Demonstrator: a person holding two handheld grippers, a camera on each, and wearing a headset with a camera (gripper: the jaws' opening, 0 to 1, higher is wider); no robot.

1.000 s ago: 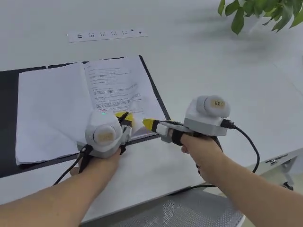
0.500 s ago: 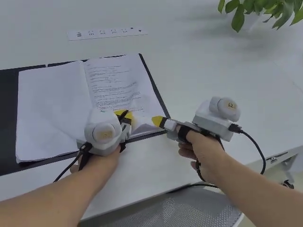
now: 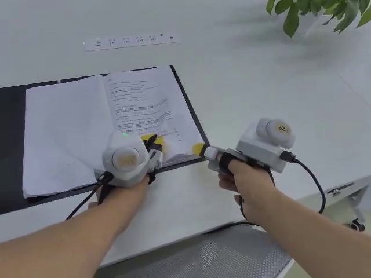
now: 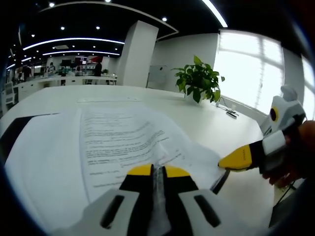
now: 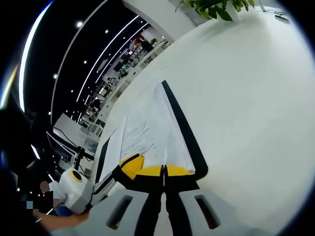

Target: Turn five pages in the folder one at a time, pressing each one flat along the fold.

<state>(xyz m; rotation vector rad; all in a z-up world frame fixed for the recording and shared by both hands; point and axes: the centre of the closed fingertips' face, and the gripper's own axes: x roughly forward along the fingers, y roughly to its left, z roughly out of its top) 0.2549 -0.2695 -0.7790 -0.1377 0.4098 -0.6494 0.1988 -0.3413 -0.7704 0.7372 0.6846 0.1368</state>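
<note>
The black folder (image 3: 11,145) lies open on the white surface (image 3: 261,75), in front of you and to your left. Its left-hand page (image 3: 64,127) is blank, and its right-hand page (image 3: 142,101) carries printed text. Your left gripper (image 3: 152,141) sits low on the printed page, near the bottom right corner. Its yellow-tipped fingers (image 4: 140,172) are pressed together with barely a slit between them; whether a sheet is caught in that slit cannot be told. Your right gripper (image 3: 200,149) is just beside it on the right, with its tip at the folder's bottom right edge, by the black cover border. Its fingers (image 5: 179,171) are closed too, tip against tip, with nothing seen between them. The tips of the two grippers are near each other but apart. A power strip (image 3: 130,41) lies on the surface beyond the folder, and a leafy plant (image 3: 313,14) stands at the far right. A black cable (image 3: 307,176) trails from the right gripper.
</note>
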